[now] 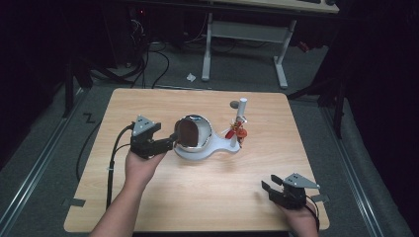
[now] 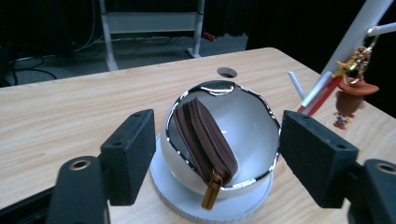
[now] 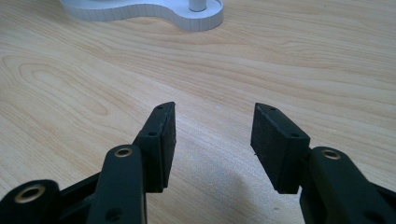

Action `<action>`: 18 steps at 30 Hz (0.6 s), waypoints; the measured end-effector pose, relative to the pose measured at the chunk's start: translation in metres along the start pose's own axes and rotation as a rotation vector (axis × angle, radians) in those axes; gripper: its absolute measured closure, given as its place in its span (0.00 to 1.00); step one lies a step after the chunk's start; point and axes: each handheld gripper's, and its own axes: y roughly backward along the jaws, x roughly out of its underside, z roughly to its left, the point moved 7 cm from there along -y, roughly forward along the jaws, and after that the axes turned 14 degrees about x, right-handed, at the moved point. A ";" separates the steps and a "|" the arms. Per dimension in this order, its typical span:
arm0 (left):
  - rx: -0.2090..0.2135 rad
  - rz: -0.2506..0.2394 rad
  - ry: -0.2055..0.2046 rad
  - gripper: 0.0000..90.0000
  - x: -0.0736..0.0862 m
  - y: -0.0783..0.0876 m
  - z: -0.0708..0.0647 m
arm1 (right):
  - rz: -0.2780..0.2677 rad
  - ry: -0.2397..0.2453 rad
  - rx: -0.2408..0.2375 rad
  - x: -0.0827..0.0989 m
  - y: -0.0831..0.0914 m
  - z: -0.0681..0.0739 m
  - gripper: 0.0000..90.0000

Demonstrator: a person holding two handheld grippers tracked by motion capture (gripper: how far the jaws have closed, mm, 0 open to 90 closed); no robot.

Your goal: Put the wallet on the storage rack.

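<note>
My left gripper (image 1: 170, 143) is in my left hand (image 1: 141, 165), and its jaws stand wide apart with nothing pinched between them. Just past its tips sits the shiny bowl (image 1: 193, 132), tipped so its mouth faces my tool, and the brown pouch (image 2: 205, 142) leans inside it with its zipper tab (image 2: 211, 192) hanging over the rim. From above, the pouch is just a dark patch in the bowl, but the left gripper view shows its zipper and the bowl's wavy edge (image 2: 268, 109) clearly. The bowl rests on a white base (image 1: 217, 149). To the right of my tool, past the bowl, a white pole (image 1: 241, 116) stands on that base with a little red toy (image 1: 237, 131) hanging on it. The table (image 1: 197, 197) has lots of bare wood between my two tools. My right gripper (image 1: 269, 190) waits near the table's front right corner, jaws apart and holding nothing. The right gripper view shows bare wood ahead of it, with the white base far off.
</note>
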 end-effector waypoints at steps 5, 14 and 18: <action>0.010 0.000 0.010 0.28 0.011 0.012 0.002 | 0.001 0.001 0.001 0.000 0.000 0.001 0.56; 0.014 0.037 0.042 0.27 0.045 0.027 0.011 | 0.005 0.004 0.000 0.001 -0.001 0.001 0.56; 0.020 0.073 0.066 0.28 0.067 0.027 0.015 | 0.009 0.006 -0.002 0.002 -0.002 0.003 0.56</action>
